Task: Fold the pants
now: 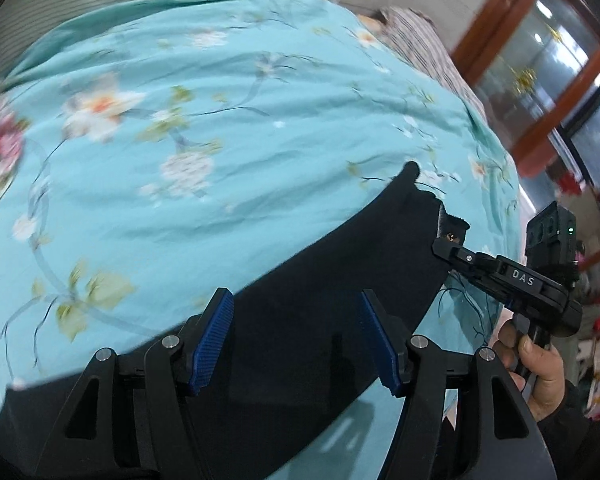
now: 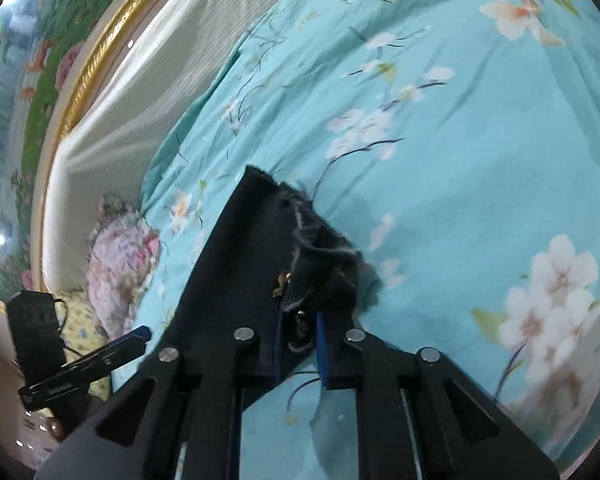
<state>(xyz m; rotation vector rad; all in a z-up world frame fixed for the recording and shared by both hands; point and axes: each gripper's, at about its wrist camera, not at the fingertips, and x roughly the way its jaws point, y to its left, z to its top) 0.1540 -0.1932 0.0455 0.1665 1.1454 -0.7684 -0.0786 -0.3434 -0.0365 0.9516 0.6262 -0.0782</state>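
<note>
Dark pants [image 1: 332, 280] lay as long band on floral bedspread [image 1: 180, 120], long axis running from left gripper [image 1: 296, 336] toward right gripper [image 2: 298, 344]. Right gripper clenched on fuzzy waistband end. Left gripper hung released above pants' middle, nearer free length. Pillow [image 2: 120, 252] well apart; nothing blocked fold.

A turquoise floral bedsheet [image 1: 188, 128] fills most of both views. A gold-framed painting [image 2: 28, 92] occupies the upper left of the right wrist view, with a pink floral pillow [image 2: 120, 260] below it. A wood-framed glass cabinet [image 1: 540, 68] stands upper right in the left wrist view.
</note>
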